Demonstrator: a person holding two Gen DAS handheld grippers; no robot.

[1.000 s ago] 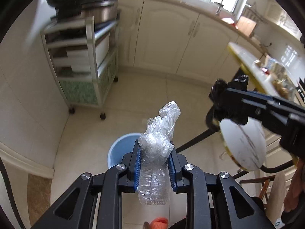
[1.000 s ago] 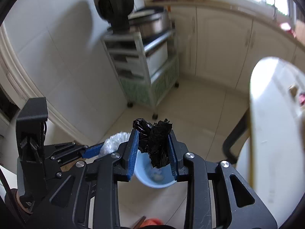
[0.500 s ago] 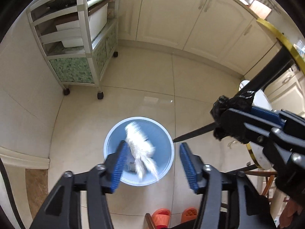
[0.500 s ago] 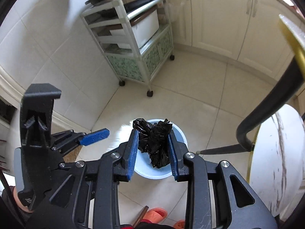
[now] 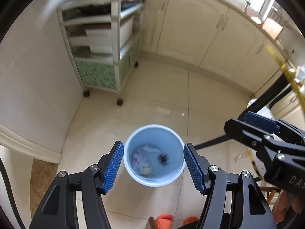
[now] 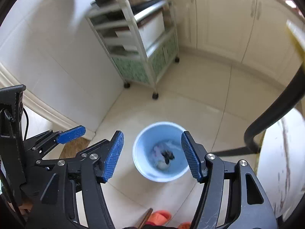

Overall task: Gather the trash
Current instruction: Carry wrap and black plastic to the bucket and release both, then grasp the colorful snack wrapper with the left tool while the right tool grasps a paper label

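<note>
A light blue trash bin (image 5: 131,143) stands on the tiled floor below both grippers; it also shows in the right wrist view (image 6: 142,139). Inside it lie a crumpled clear plastic piece (image 5: 140,157) and a black wad (image 5: 163,158), the wad also seen from the right wrist (image 6: 167,155). My left gripper (image 5: 153,165) is open and empty above the bin. My right gripper (image 6: 151,155) is open and empty above the bin; it appears at the right of the left wrist view (image 5: 255,127). The left gripper shows at the left of the right wrist view (image 6: 70,134).
A white wheeled shelf cart (image 5: 106,43) stands against the wall at the back left. Cream cabinets (image 5: 200,30) line the back. A round marble table edge (image 6: 282,162) and black chair leg (image 6: 274,112) are at the right. Orange slippers (image 5: 164,218) lie near the bottom.
The left gripper opened and dropped the clear plastic into the bin. The right gripper then opened and the black wad fell into the bin too.
</note>
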